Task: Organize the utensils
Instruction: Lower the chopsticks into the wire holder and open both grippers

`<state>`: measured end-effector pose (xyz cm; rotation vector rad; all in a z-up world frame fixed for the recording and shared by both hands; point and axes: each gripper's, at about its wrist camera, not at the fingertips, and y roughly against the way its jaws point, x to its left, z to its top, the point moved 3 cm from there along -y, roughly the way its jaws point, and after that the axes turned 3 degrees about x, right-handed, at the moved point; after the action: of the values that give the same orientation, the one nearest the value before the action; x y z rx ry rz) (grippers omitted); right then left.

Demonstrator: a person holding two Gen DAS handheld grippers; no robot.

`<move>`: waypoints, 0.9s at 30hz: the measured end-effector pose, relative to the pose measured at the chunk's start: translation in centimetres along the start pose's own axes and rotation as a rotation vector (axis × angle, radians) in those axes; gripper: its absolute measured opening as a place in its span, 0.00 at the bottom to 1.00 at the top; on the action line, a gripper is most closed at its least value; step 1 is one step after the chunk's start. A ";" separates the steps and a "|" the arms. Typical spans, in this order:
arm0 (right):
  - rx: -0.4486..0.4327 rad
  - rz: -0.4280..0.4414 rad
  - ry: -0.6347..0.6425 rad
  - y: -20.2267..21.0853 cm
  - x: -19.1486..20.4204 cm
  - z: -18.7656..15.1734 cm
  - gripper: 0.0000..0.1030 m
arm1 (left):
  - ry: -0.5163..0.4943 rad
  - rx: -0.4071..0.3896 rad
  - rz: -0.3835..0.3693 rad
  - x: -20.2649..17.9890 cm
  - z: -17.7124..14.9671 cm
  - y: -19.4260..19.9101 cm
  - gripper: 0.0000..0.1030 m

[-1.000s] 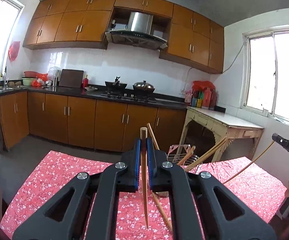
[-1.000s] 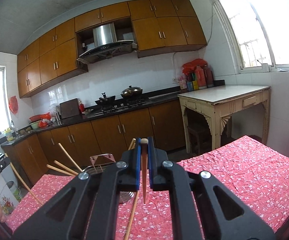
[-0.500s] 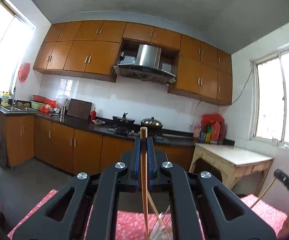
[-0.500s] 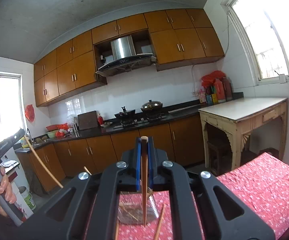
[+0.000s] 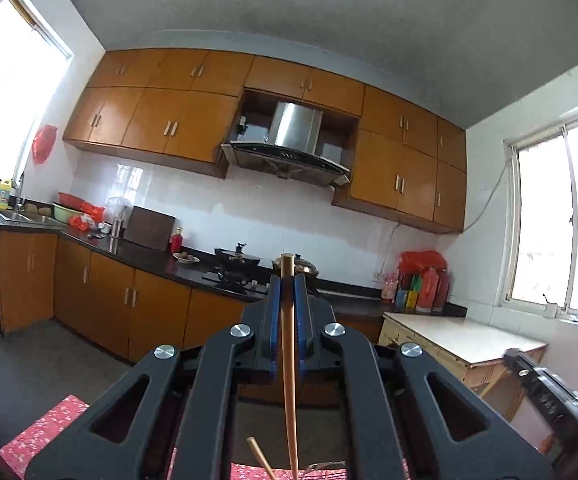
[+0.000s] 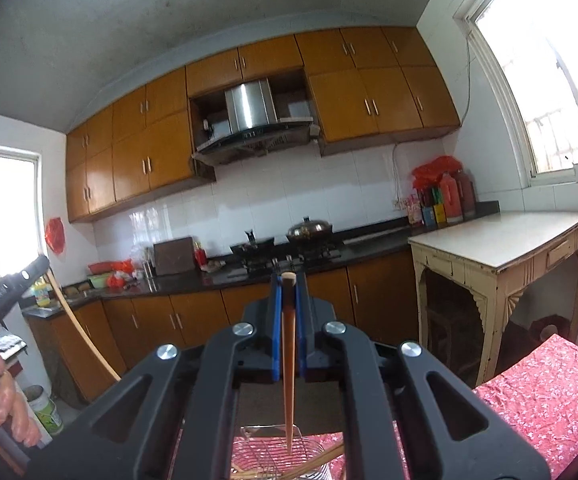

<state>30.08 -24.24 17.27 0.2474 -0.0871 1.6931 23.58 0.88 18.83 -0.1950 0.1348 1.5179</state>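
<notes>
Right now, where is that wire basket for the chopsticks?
In the right wrist view the wire basket sits at the bottom centre, on the red floral tablecloth, directly beneath the chopstick pinched in the right gripper.

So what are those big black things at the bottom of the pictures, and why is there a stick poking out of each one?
Those black things are grabbers, like big tweezers, and a person holds one in each hand. Each grabber has a little camera on it that looks along its two fingers, so you get one picture from each.

In the left camera's picture, the left gripper is squeezed shut on a wooden chopstick between its blue pads. In the right camera's picture, the right gripper pinches another chopstick the same way.

Under the right one sits a wire basket with more chopsticks in it, on a table with a red flowery cloth. At the left edge of that picture you can see the person's hand holding the other grabber.

Behind it all is a kitchen with orange-brown cupboards.
</notes>
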 end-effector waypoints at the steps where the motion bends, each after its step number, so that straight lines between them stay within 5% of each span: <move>1: 0.018 -0.002 -0.001 -1.0 -0.2 -0.5 0.07 | -0.006 0.009 0.000 -0.2 -0.5 -0.6 0.06; 21: 0.170 -0.009 0.013 -6.7 -0.9 -5.3 0.12 | 0.009 0.209 0.029 0.4 -6.3 -5.5 0.08; 25: 0.163 -0.025 0.006 -5.9 -1.4 -5.2 0.26 | 0.014 0.201 0.060 1.2 -5.6 -4.9 0.35; 27: 0.161 -0.033 0.001 -5.3 -1.7 -5.0 0.26 | 0.014 0.193 0.075 1.7 -5.2 -4.2 0.37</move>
<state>34.97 -24.19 11.55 0.3657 0.0541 1.6692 28.04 1.31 13.59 -0.0466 0.3013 1.5683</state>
